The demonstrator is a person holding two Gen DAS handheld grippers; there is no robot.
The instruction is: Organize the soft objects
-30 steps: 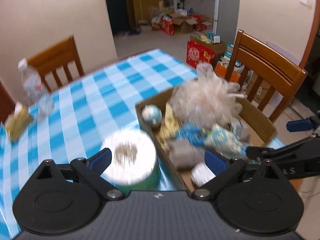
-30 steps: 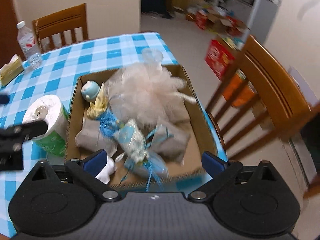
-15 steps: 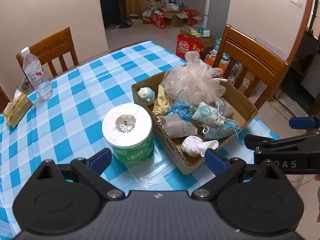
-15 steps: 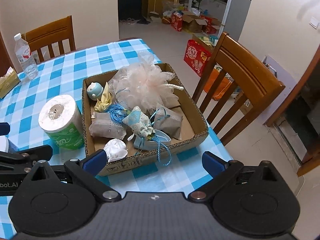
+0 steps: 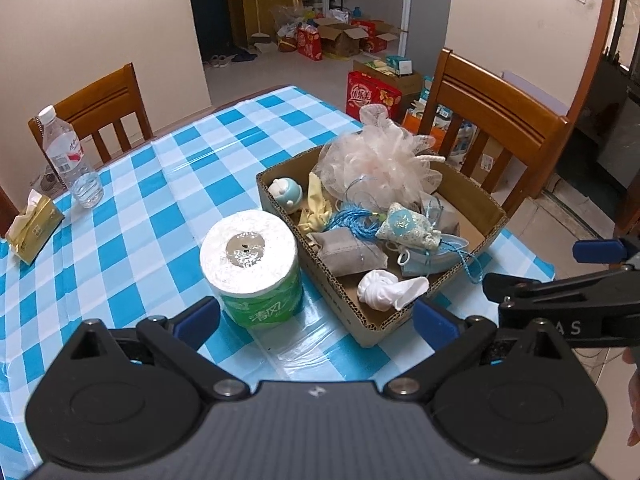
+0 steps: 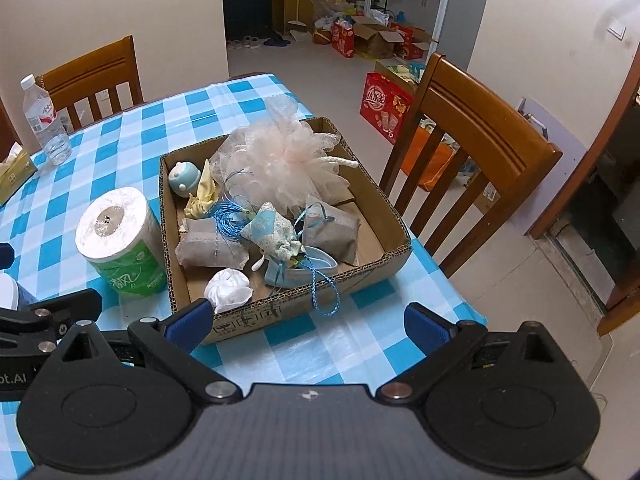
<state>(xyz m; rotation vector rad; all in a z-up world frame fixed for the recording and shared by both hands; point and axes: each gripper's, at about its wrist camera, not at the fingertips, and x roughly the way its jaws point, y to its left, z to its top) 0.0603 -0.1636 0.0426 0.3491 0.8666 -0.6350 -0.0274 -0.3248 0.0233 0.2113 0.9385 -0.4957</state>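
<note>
I have pulled both grippers back, so the box [image 6: 394, 256] now sits farther off on the surface [image 5: 132, 216]. My left fingers [image 5: 198, 316] and right fingers [image 6: 188, 320] are spread wide, holding nothing. The soft things lie piled in the box; the roll [image 5: 252, 260] stands just beside it.

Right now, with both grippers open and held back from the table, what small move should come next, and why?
Probably ease the left gripper forward and down toward the toilet paper roll. The roll stands on the tablecloth beside the cardboard box, the only soft item outside it, and sits nearest the left gripper's open jaws. The right gripper is open too, facing the box.
</note>
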